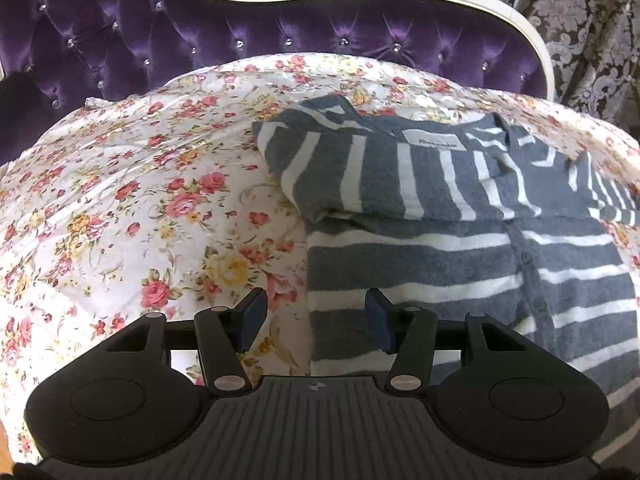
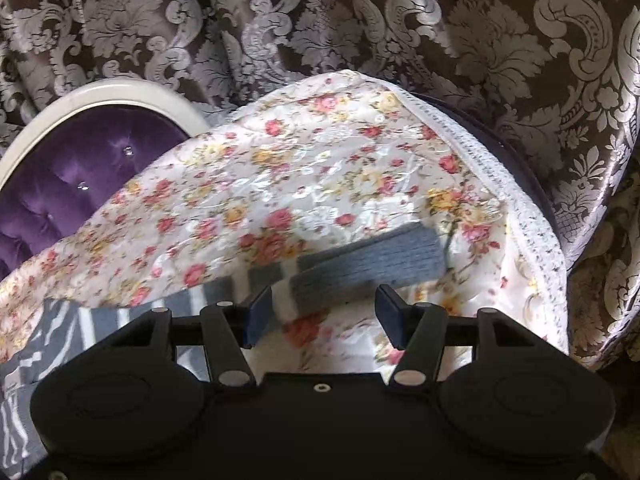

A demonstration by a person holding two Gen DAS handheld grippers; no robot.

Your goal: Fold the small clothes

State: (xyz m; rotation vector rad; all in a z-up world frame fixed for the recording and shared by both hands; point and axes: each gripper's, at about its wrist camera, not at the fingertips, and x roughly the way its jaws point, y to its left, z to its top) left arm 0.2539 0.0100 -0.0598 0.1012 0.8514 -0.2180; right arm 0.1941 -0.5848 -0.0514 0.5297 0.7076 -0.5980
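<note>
While both grippers hover over the bed, these relations set up the coming move:

Garment: grey-and-white striped knit cardigan (image 1: 472,240) lies flat on the white floral quilted bedspread (image 1: 132,208), neck label toward the purple tufted headboard (image 1: 240,36), one sleeve already folded across the chest.
Loose sleeve: ribbed grey cuff (image 2: 372,264) reaches out sideways over the bedspread's right part, its long axis running left-to-right in the right wrist view.
Right gripper (image 2: 322,320): jaws apart, nothing between them; cuff lies just ahead, slightly above in view.
Left gripper (image 1: 316,322): half-spread, empty, poised over the cardigan's left hem edge.
Nearer hand, as I judge: right, for the outstretched sleeve.
</note>
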